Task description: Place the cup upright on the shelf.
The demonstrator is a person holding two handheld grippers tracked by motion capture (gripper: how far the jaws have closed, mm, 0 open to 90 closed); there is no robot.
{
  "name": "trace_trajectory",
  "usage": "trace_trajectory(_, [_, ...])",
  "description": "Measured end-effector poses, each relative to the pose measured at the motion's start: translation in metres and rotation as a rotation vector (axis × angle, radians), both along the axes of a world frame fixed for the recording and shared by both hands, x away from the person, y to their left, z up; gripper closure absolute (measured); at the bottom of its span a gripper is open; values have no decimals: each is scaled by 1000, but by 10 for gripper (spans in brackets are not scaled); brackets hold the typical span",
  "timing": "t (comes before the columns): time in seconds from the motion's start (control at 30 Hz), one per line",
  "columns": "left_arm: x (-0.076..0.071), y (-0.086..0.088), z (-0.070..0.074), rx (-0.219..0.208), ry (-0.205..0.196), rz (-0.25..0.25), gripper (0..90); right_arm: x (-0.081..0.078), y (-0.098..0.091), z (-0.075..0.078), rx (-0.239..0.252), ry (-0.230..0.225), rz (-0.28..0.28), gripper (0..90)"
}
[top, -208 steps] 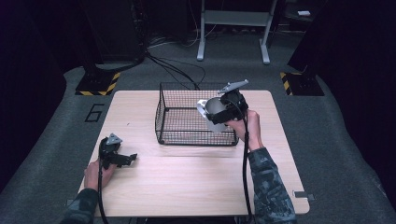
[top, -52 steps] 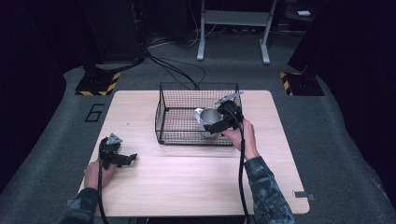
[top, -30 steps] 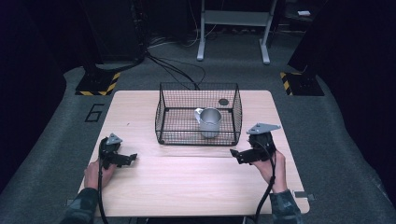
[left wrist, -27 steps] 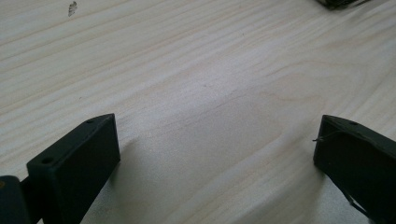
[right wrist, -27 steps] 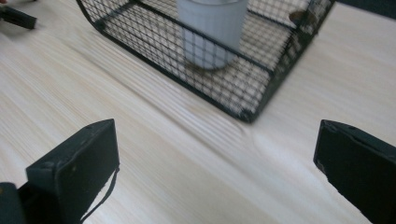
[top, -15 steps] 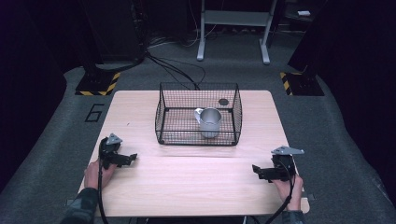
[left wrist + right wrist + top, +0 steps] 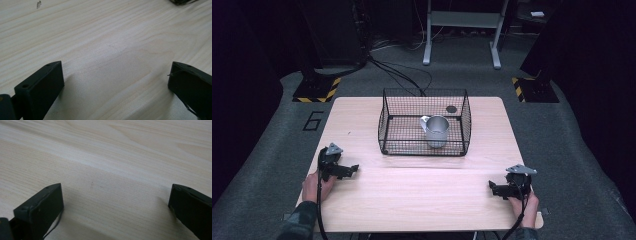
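- Two pairs of black jaws stand wide apart, with nothing but bare wood between them in both gripper views; neither pair holds or touches any object.
- Right gripper [image 7: 498, 189]: it now rests low on the table [image 7: 422, 200], at the near right corner and well apart from the wire basket [image 7: 424, 150]. A second ago it was just beside the basket's right front corner, and before that it was over the basket with the cup in its grip. So the hand has let go and pulled back toward the person.
- Left gripper [image 7: 348, 170]: it lies near the table's left edge, in front of and to the left of the basket, and it has not moved in all the earlier pictures.
- Metal cup [image 7: 437, 131]: it stands upright inside the basket, in the right half, with its handle to the left. It has kept this place since the release.
- Small dark round spot [image 7: 451, 108]: it shows behind the cup, near the basket's back wall; I cannot tell what it is.
- My judgement: the placing of the cup in the basket looks finished, because both grippers are empty and parked far from it. Probably nothing is left to do except to keep the hands at rest.
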State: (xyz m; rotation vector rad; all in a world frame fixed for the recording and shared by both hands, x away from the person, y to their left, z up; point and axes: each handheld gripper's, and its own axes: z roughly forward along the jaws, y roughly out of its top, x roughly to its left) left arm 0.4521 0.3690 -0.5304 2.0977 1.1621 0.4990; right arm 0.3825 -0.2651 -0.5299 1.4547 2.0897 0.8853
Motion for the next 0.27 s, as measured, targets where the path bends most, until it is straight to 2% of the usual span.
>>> trace_trajectory(0.17, [0,0,0,0,0,2,3,0,-1,0,-1,1,4,0])
trace_trajectory(0.27, [0,0,0,1,1,4,3,-2,0,0,4,-8,-14,0])
